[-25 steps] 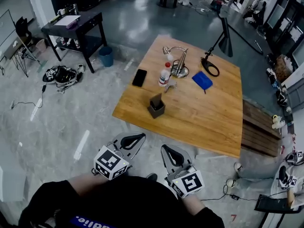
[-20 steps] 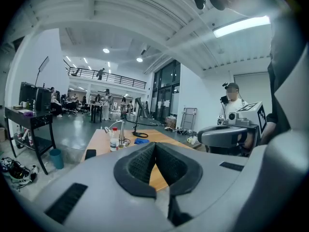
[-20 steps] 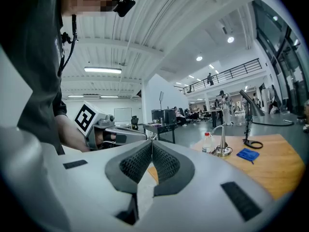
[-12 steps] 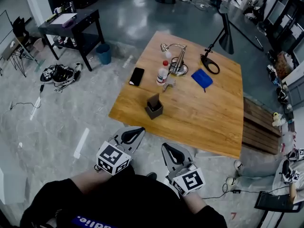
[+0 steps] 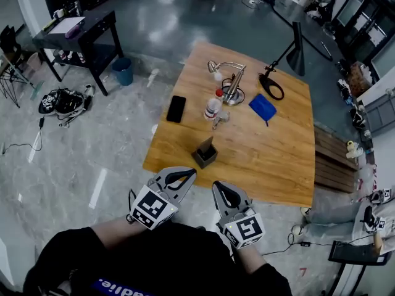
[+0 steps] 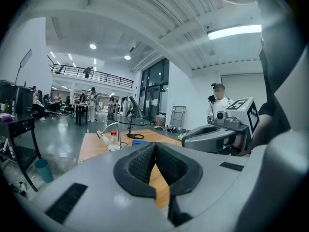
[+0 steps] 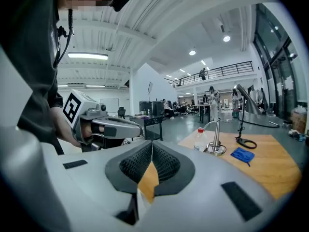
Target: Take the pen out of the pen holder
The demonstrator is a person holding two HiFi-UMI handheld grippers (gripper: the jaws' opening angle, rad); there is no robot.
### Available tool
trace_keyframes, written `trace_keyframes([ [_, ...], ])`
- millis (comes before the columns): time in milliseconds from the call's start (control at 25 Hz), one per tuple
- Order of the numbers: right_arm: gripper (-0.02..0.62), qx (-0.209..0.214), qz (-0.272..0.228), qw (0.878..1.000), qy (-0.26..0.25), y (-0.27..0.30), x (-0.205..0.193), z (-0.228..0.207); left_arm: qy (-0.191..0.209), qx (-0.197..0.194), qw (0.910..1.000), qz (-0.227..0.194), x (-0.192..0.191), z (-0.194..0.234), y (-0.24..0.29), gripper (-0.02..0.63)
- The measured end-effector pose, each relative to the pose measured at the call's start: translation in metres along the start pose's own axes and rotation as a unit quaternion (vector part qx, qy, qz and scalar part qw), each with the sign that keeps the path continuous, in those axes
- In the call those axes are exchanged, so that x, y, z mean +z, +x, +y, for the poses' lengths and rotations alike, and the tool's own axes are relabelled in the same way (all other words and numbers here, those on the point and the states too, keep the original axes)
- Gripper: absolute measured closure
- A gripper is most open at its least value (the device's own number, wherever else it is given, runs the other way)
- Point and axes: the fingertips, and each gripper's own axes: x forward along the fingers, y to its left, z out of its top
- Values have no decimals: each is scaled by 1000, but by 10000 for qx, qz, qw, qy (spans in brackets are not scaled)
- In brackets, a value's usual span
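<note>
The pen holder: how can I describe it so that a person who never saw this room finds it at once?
Look at the big wooden table. On it, nearest the person, stands the pen holder, a small dark square box. It stands alone, in front of the flat black phone and the red-capped bottle.

Looks like a large open lab or workshop hall: polished grey floor [image 5: 80,165] strewn with cables [image 5: 58,102], wooden table [image 5: 271,159] and black table [image 5: 74,32], railed mezzanine [image 6: 91,71], tall windows [image 6: 154,93], strip lights [image 6: 234,31], people [image 6: 91,103] at far benches.
</note>
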Motion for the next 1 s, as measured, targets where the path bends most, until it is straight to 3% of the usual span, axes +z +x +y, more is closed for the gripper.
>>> trace_keyframes([
  [360, 589, 146, 169, 9997, -59, 24, -1, -17, -354, 94, 9982, 480, -42, 27, 39, 595],
  [680, 589, 283, 227, 9993, -32, 17, -8, -43, -275, 305, 9943, 985, -78, 36, 77, 592],
  [1000, 589, 312, 362, 9989, 34, 7, -24, -63, -815, 735, 9852, 1313, -115, 53, 98, 551],
])
